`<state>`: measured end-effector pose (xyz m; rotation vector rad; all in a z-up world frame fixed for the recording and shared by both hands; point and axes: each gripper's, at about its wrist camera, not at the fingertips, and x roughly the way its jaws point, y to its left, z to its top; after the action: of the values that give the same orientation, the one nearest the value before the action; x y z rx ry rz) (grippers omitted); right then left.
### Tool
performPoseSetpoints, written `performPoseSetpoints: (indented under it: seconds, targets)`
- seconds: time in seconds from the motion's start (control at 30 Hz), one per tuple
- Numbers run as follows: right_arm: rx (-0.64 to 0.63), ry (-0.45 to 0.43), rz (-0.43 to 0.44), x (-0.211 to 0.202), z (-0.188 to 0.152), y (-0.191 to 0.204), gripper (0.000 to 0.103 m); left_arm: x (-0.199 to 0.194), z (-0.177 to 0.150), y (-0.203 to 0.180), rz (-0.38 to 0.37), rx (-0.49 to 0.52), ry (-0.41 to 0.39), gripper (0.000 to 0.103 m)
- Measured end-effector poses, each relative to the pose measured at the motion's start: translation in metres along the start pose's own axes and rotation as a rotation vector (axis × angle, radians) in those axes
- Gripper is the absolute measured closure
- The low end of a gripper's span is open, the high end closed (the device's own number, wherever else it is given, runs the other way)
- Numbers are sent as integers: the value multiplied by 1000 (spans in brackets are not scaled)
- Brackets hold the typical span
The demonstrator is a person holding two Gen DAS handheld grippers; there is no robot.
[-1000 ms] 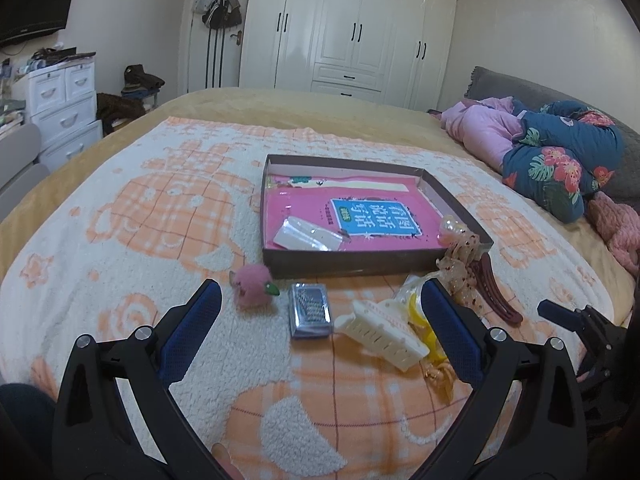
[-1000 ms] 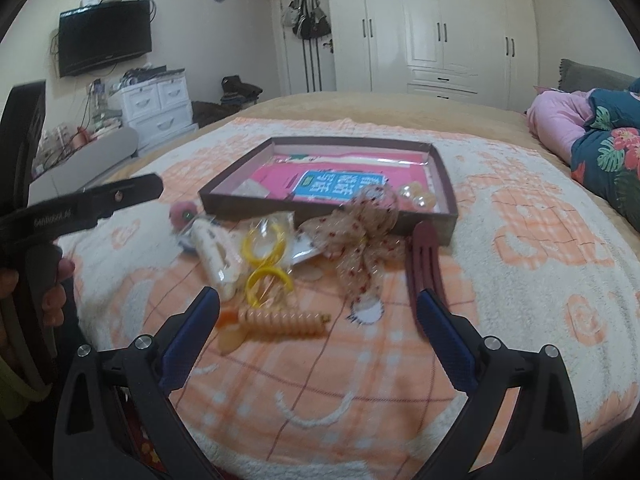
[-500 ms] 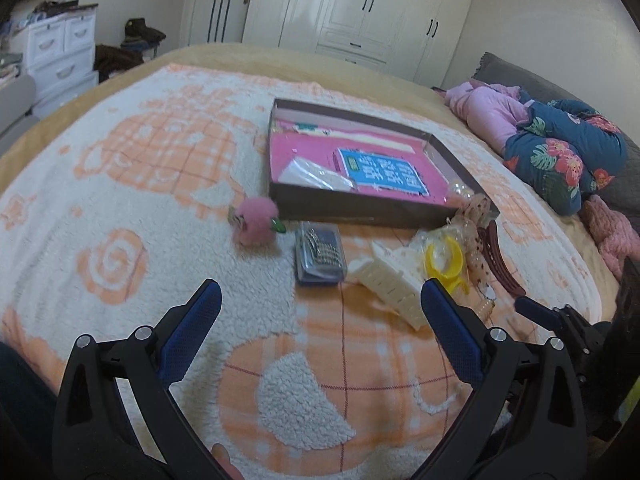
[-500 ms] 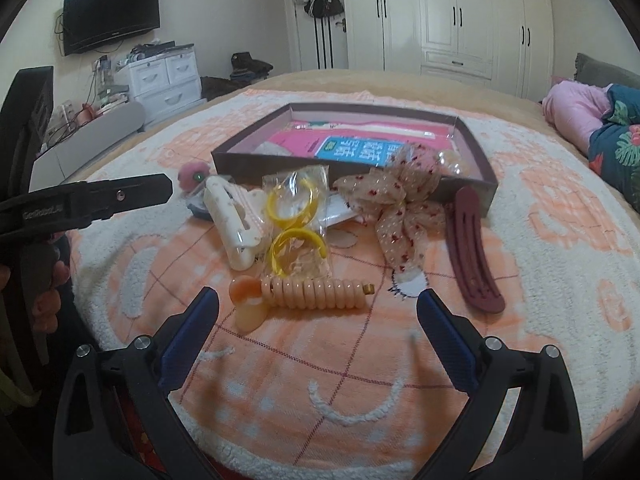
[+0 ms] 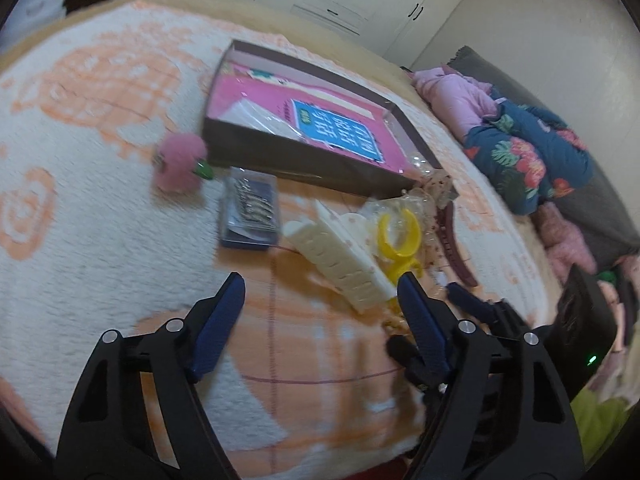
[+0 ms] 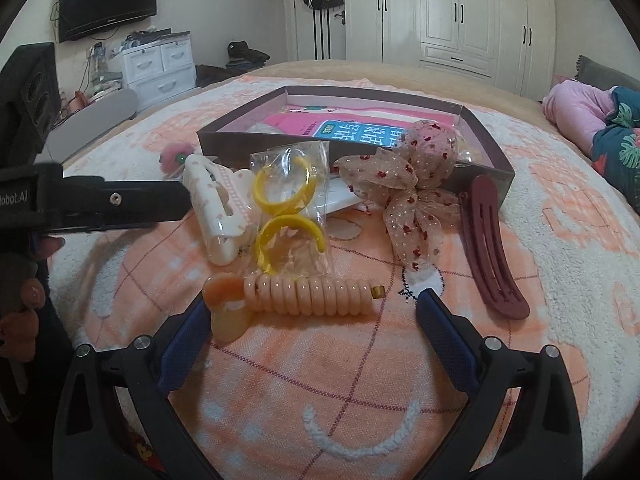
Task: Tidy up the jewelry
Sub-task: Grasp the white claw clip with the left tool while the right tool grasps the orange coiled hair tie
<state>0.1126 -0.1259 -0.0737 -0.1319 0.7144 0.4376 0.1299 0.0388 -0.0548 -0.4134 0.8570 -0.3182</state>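
A bed covered in an orange-and-white blanket holds a shallow brown box with hair accessories scattered just in front of it. The right gripper stands wide open over a peach spiral hair tie. The left gripper, jaws just narrowing on nothing, hovers near a cream claw clip.
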Motion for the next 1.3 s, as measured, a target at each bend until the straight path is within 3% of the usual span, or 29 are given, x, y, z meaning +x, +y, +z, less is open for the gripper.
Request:
performPoseSetpoints:
  seconds: [0.1,0.27,0.4,0.53,0.63,0.9,1.3]
  targets:
    - [-9,-4,0,2,1,1,9,6,3,3,-60,-52,16,37]
    - [-32,-11,9,2,1,5,30,15,8,6,-124,-116,26,40]
    - [-45,-18,3,1,1,7,32,21,13,8,-141,-149,29,46]
    - [-35,-36,-15,-4,3,5,32,23,16,7,-146,-152,29,61]
    - [-18,-64,-36,-11,5,-2,32,23,17,6,-135,-149,21,77]
    - [24,-109,-87,-21,13,-19,32,2,20,-1,-114,-86,-39,82]
    - [73,-159,-117,-34,27,-39,32,-25,36,-20,-8,63,-150,83]
